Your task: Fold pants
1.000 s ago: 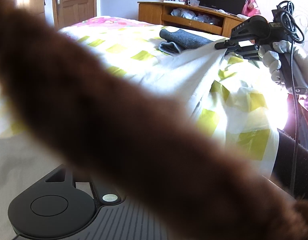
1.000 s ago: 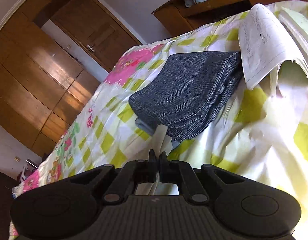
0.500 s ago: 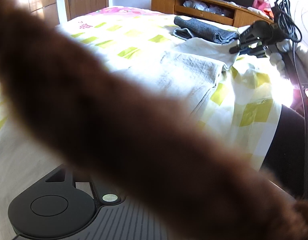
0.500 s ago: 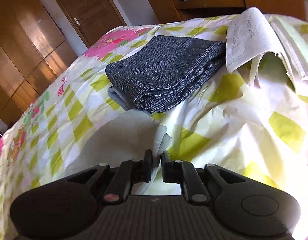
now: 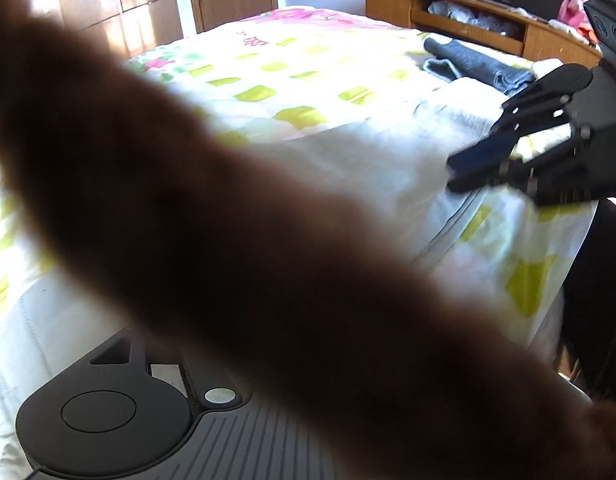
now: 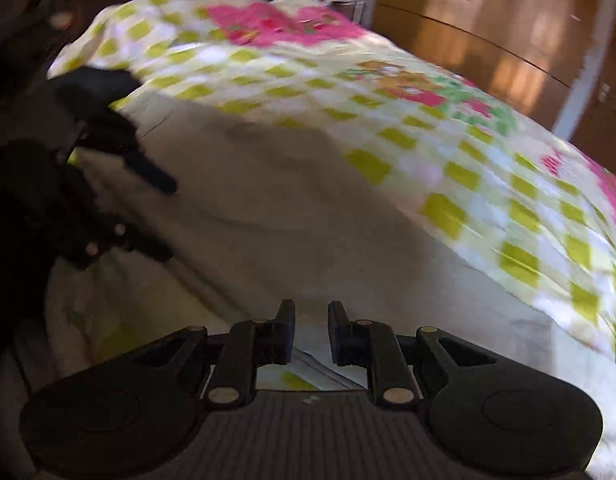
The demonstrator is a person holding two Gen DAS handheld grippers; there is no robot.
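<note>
Pants: cream, soft, lying flat in layers on the bed, just in front of the folded grey garment; surface creased, one long edge running toward the bed's near side. Right gripper: jaws apart with a clear gap, nothing between them, low over the pants' near edge. Left gripper: jaws well apart, empty, above the pants beside the right one. Advice: reach for the free edge, pinch all layers together, carry it evenly across, smooth before letting go.

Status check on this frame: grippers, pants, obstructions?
Right gripper open, empty. Left gripper open over cream pants. Blurred brown shape blocks left view.
</note>
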